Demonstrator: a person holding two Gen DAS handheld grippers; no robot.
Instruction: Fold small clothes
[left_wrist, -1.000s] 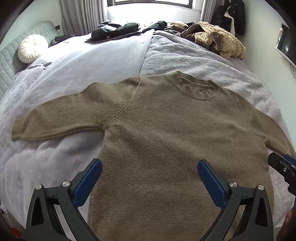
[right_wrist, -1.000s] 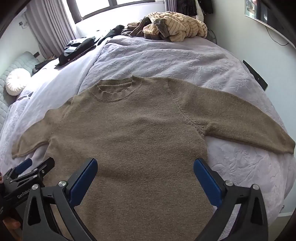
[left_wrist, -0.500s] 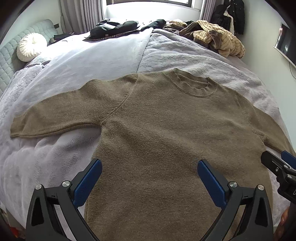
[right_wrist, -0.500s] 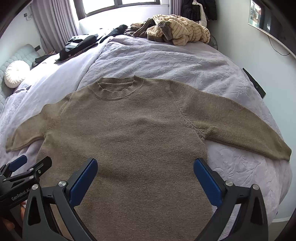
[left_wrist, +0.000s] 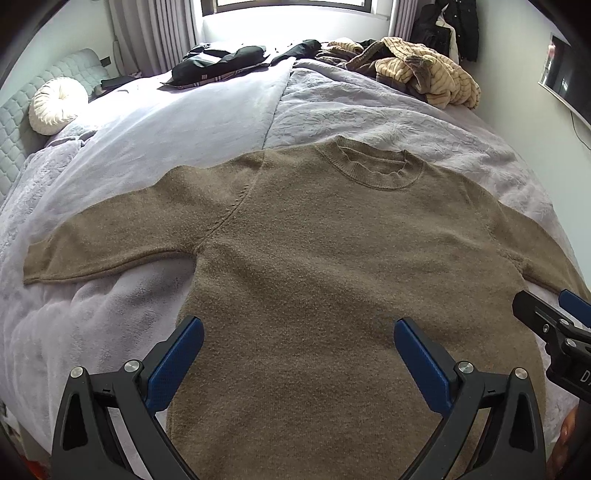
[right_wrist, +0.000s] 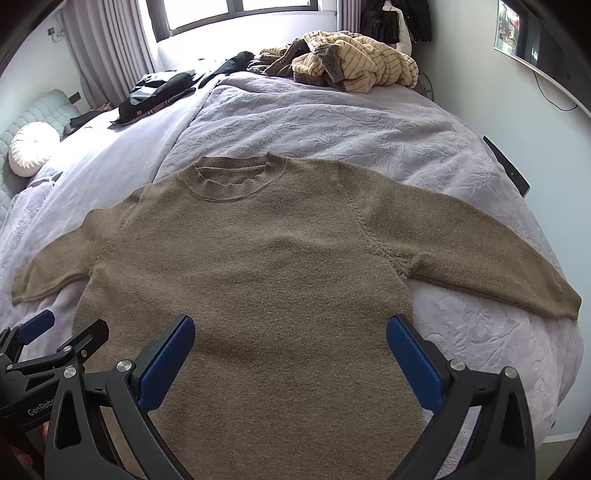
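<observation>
A brown knitted sweater (left_wrist: 332, 258) (right_wrist: 258, 266) lies flat and face up on the bed, collar (left_wrist: 376, 170) away from me, both sleeves spread out sideways. My left gripper (left_wrist: 299, 350) hovers open above the sweater's lower body, nothing between its blue pads. My right gripper (right_wrist: 290, 349) is likewise open above the lower body, a little to the right. Each gripper shows at the edge of the other's view: the right gripper (left_wrist: 554, 332) in the left wrist view, the left gripper (right_wrist: 55, 343) in the right wrist view.
The bed carries a lilac cover (right_wrist: 332, 122). A heap of striped tan clothes (right_wrist: 354, 62) and dark garments (left_wrist: 221, 62) lie at its far end. A round white cushion (left_wrist: 55, 103) sits far left. A dark remote-like object (right_wrist: 506, 166) lies near the bed's right edge.
Both grippers have pulled back and risen slightly, so the sweater sits a bit further away in both views. The sweater itself has not moved. Both stay open.
</observation>
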